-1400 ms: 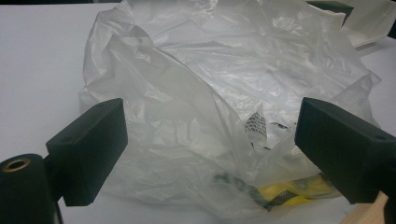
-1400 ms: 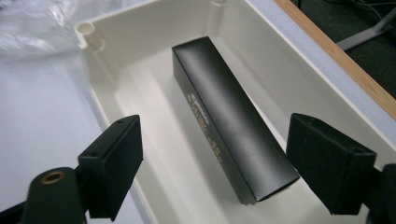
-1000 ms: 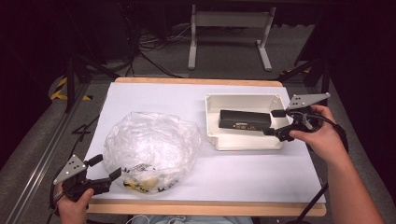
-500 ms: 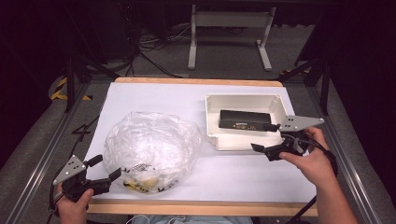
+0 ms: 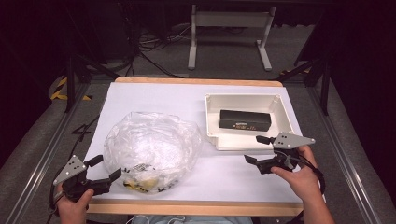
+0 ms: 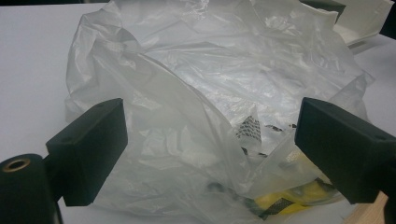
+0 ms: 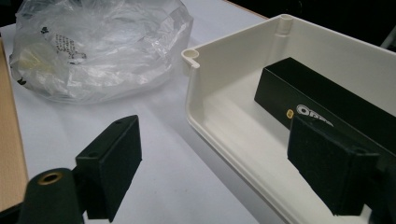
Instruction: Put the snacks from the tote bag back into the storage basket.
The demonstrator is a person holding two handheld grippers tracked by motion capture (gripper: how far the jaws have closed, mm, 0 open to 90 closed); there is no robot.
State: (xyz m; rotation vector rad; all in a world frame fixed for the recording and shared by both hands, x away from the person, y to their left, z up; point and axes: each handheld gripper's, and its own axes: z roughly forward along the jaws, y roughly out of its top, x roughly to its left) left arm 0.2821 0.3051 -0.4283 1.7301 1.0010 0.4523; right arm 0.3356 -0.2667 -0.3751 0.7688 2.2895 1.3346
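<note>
A crumpled clear plastic bag (image 5: 149, 147) with yellow and black items inside lies on the white table's left half. My left gripper (image 5: 107, 167) sits at its near left edge, open, the bag's film (image 6: 196, 107) bulging between the spread pads (image 6: 93, 149) without being pressed. A white tray (image 5: 243, 99) at the right holds a black box (image 5: 245, 120). My right gripper (image 5: 253, 149) hovers low just in front of the tray's near wall (image 7: 219, 126). Its jaws are open and have just been opening a little further, with nothing gripped between them.
The wooden table edge (image 5: 187, 207) runs along the front. Bare white surface (image 5: 224, 172) lies between the bag and the right hand. Dark floor with cables and a metal stand (image 5: 229, 28) lies behind the table.
The right gripper has come away from the tray's right side, moving toward the person, leftward and down, to the table in front of the tray. The left gripper has stayed put.
</note>
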